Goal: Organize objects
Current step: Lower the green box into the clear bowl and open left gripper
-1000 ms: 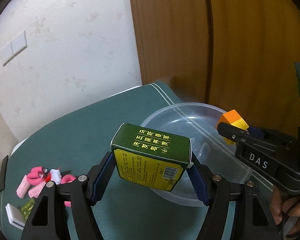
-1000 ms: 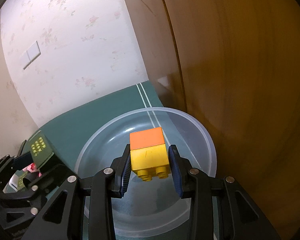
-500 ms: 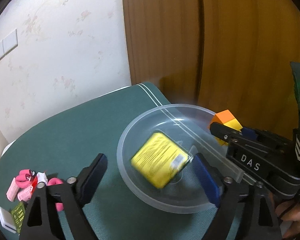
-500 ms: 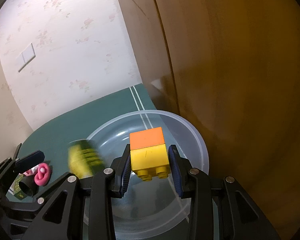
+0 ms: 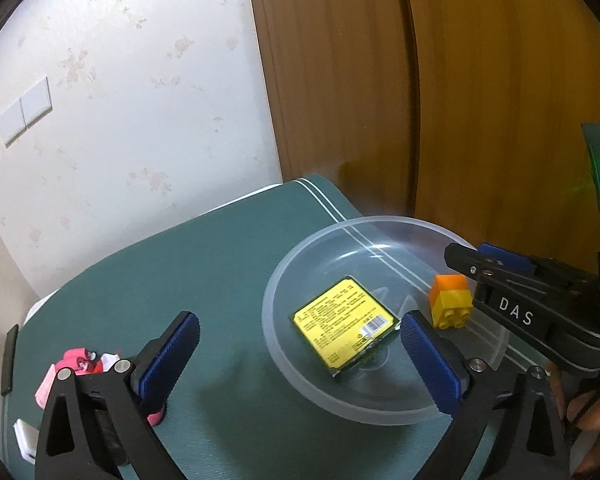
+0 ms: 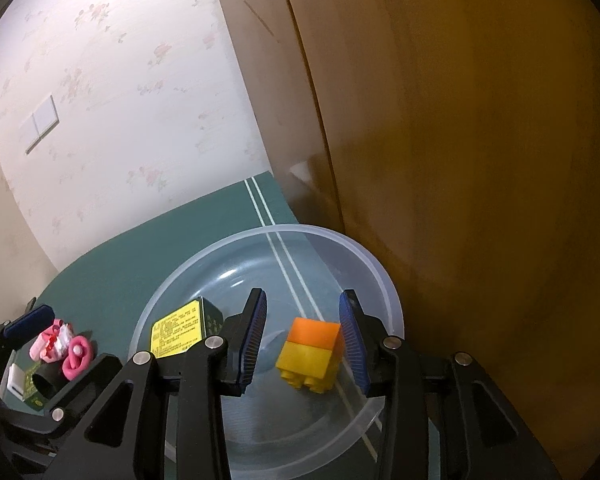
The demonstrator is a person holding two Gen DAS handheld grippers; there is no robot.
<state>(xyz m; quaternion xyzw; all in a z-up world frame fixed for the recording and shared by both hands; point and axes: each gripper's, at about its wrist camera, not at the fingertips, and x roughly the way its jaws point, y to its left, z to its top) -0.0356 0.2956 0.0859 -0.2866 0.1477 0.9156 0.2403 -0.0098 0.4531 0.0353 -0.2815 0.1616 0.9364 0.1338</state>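
Left wrist view first. Left gripper [image 5: 300, 354] spread wide, holding nothing, hanging just over the near rim of the clear bowl [image 5: 276, 344]. Green box [image 5: 344, 326] lying flat in the bowl, yellow label up, barcode at one corner. Print way too small to read, looks like Chinese characters. Orange-and-yellow brick [image 5: 451, 300] down in the bowl too, over on the right side. Only readable writing: "DAS" on the side of the right gripper [image 5: 508, 280]. Pile of pink bits [image 5: 74, 364] and a small white block [image 5: 25, 438] left on the green mat [image 5: 204, 264], half hidden behind the left finger.

Risks from here, just guessing: catching the bowl rim with the right-hand blue pad while pulling back, which would probably slide or tip such a light bowl. Also easy to sweep the pink stuff off the mat on the way over.

Right wrist view. Right gripper [image 6: 304, 340] jaws apart, brick sitting loose between them, tilted, maybe brushing the right pad, hard to tell. Could snag and drag it if pulled out crooked. Box label unreadable here as well. Leftovers on the mat: pink bits, a black ring-like thing [image 6: 44, 380], small green packet [image 6: 32, 392].
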